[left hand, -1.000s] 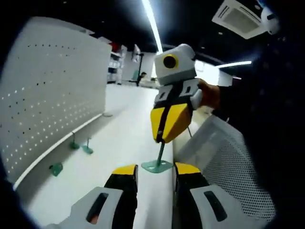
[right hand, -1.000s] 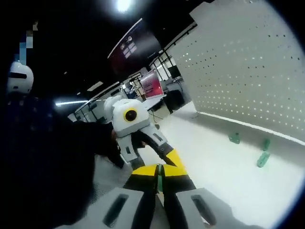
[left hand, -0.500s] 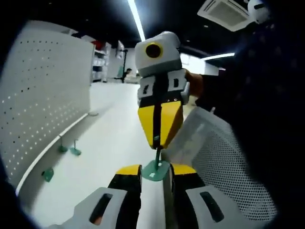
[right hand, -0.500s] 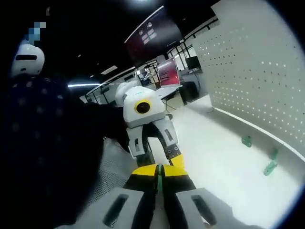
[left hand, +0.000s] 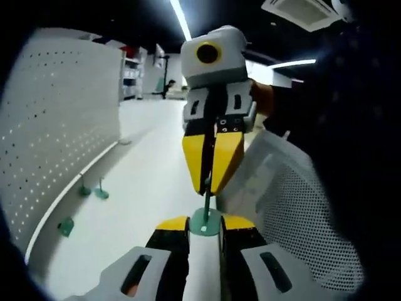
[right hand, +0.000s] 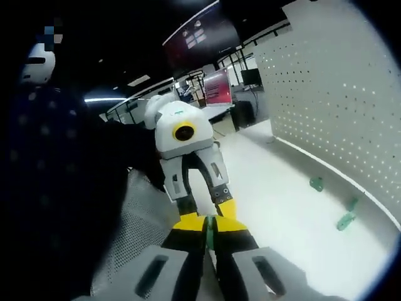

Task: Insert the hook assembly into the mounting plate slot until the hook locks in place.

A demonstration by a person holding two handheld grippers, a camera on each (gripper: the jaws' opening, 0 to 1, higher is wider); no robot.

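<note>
— Hook assembly (left hand: 205,216), teal: where?
— Held between both grippers above the white desk (left hand: 144,188). Thin stem clamped up top in the right gripper (left hand: 207,185), yellow fingers (left hand: 229,157) closed on it. Flat base down at the tips of the left gripper (left hand: 204,223), sitting between its yellow-tipped fingers (left hand: 170,224); whether squeezed or just bracketed, cannot tell.
— And from the right gripper view?
— Right gripper (right hand: 210,224) pinched shut on a sliver of teal, hook assembly (right hand: 210,224) barely visible between its fingers. Left gripper (right hand: 206,209) facing it, tips meeting just beyond.
— Mounting plate?
— White perforated mounting plate (left hand: 59,119) standing upright along the desk's far edge, well apart from the held hook. Loose teal hooks (left hand: 92,190) lying near its foot; same hooks (right hand: 344,217) near the mounting plate (right hand: 326,88) in the right gripper view.
— Anything else?
— White mesh basket (left hand: 288,213) beside the grippers; dark sleeve behind.
</note>
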